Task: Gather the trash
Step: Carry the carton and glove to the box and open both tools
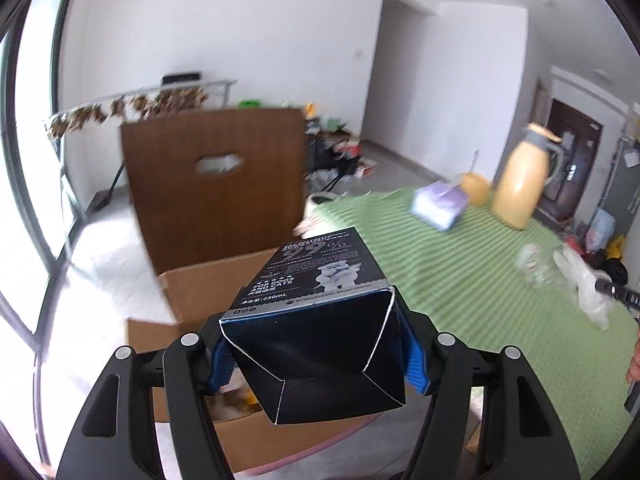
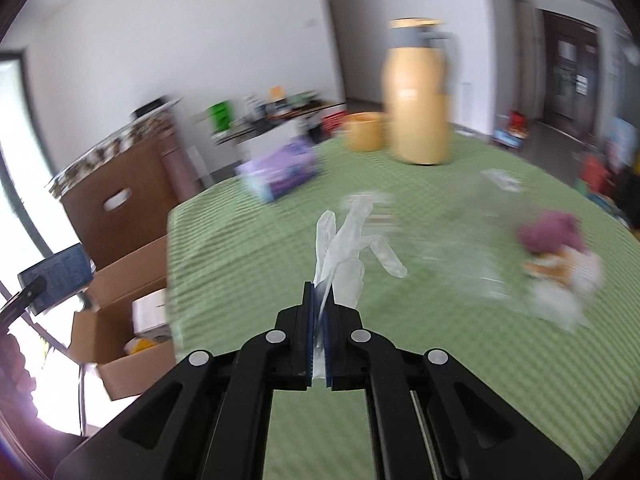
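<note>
Left wrist view: the left tool (image 1: 320, 364) clamps a black carton (image 1: 320, 320) between its blue pads, jaws spread to the carton's width. The open cardboard box (image 1: 192, 280) lies directly below and ahead of the tool, beside the green-covered desk (image 1: 460, 280).

Right wrist view: the right tool (image 2: 319, 320) is pressed together, pinching a clear plastic glove (image 2: 348, 248) that extends forward above the desk (image 2: 280, 240). The cardboard box (image 2: 120, 280) sits to the tool's left. A yellow jug (image 2: 418, 96) stands far ahead.

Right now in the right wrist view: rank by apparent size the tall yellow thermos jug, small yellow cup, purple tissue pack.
1. Tall yellow thermos jug, clearly largest.
2. Purple tissue pack.
3. Small yellow cup.
The pack and cup are blurred, and the pack sits nearer the camera, so their order is unsure.
</note>
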{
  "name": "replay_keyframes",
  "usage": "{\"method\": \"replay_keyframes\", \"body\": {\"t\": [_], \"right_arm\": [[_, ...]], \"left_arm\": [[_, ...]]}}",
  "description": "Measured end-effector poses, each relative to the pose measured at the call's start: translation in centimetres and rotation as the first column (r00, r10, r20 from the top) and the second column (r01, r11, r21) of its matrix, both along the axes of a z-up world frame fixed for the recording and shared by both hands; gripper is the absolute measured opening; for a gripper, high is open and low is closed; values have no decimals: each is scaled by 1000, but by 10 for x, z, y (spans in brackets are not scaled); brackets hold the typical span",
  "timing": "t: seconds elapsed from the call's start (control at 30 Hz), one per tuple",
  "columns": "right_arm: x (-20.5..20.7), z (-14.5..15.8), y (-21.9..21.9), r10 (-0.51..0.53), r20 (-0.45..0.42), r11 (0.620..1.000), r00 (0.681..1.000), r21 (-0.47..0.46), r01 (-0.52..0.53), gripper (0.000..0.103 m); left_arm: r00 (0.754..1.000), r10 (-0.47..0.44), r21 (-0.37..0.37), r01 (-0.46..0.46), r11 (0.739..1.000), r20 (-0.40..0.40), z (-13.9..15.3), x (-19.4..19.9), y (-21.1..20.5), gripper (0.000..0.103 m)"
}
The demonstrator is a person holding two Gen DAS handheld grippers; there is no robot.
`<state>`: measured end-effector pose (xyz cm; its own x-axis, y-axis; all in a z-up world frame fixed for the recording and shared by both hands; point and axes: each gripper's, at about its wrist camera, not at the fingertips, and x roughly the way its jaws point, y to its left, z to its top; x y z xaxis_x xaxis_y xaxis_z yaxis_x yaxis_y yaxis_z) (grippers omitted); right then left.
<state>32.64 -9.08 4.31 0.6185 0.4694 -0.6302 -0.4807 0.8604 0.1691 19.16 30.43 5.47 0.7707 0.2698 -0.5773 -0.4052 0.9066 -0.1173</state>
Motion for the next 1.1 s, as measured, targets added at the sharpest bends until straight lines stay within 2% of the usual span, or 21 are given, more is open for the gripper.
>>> {"method": "replay_keyframes", "body": {"t": [0.17,0.27,0.4,0.47,0.53,0.6,0.63,0.67,0.7,0.77,0.87,0.9,1.03,1.1], "right_arm": [[10,-14,112,207,-61,978,976,9,-207,4],[10,-28,187,344,-111,939,932,18,-345,4],[18,-43,255,433,-177,901,884,37,-433,4],[31,-52,279,444,-238,895,864,82,-438,4],[49,-69,305,421,-332,906,844,103,-412,4],[59,-82,327,390,-376,917,841,76,-392,5],[63,-86,334,369,-379,925,849,63,-374,6],[65,-90,341,352,-384,931,854,50,-361,16],[71,-96,348,329,-399,938,856,31,-346,38],[75,-98,353,310,-395,945,865,31,-324,62],[79,-92,353,302,-351,949,886,21,-315,62],[78,-89,351,306,-336,948,891,24,-317,65],[79,-80,350,340,-296,938,893,33,-346,67],[79,-77,349,361,-299,929,883,39,-367,67]], "left_arm": [[989,115,-41,-119,992,-96,-37,-18,52,63],[980,148,-65,-158,985,-133,-56,-21,73,63],[970,170,-90,-188,978,-176,-74,-22,93,63],[965,173,-117,-198,973,-196,-84,-21,103,63],[961,174,-142,-208,968,-217,-90,-17,110,63],[953,181,-160,-223,962,-241,-98,-13,118,64],[952,184,-169,-229,959,-247,-101,-11,120,64],[949,181,-181,-231,956,-256,-104,-7,122,64],[946,181,-192,-237,952,-269,-108,-4,124,64],[940,173,-197,-236,952,-293,-115,4,126,64],[933,166,-211,-241,947,-320,-123,16,127,64],[931,161,-216,-240,947,-327,-125,20,128,64],[901,165,-195,-260,946,-401,-142,42,135,64],[885,166,-179,-265,947,-435,-148,51,136,65]]}}
